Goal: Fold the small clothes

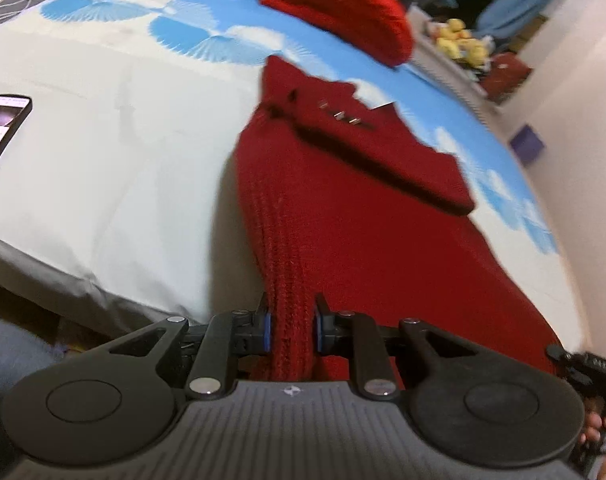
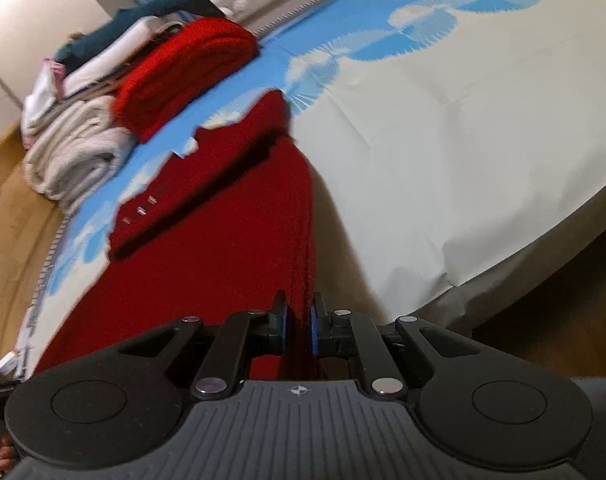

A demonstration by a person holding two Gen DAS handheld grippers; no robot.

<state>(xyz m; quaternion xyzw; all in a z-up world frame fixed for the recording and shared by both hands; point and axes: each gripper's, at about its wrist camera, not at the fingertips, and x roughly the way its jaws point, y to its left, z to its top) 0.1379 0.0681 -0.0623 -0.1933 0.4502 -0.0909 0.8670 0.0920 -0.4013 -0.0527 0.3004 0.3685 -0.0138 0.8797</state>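
Note:
A red knitted garment (image 1: pixel 343 208) with small metal buttons lies stretched over the bed, its near hem lifted off the sheet. My left gripper (image 1: pixel 292 330) is shut on a bunched left corner of that hem; the knit fills the gap between the blue pads. In the right wrist view the same red garment (image 2: pixel 223 232) runs away from me, and my right gripper (image 2: pixel 299 328) is shut on its right hem corner, a thin fold pinched between the pads. The far collar end still rests on the bed.
The bed sheet (image 1: pixel 103 152) is pale with blue fan shapes. A phone (image 1: pixel 1 128) lies at its left. A folded red knit (image 2: pixel 183 76) and stacked pale clothes (image 2: pixel 75 160) sit at the far end. Yellow plush toys (image 1: pixel 463 42) stand beyond the bed. The bed edge (image 2: pixel 503 264) is at the right.

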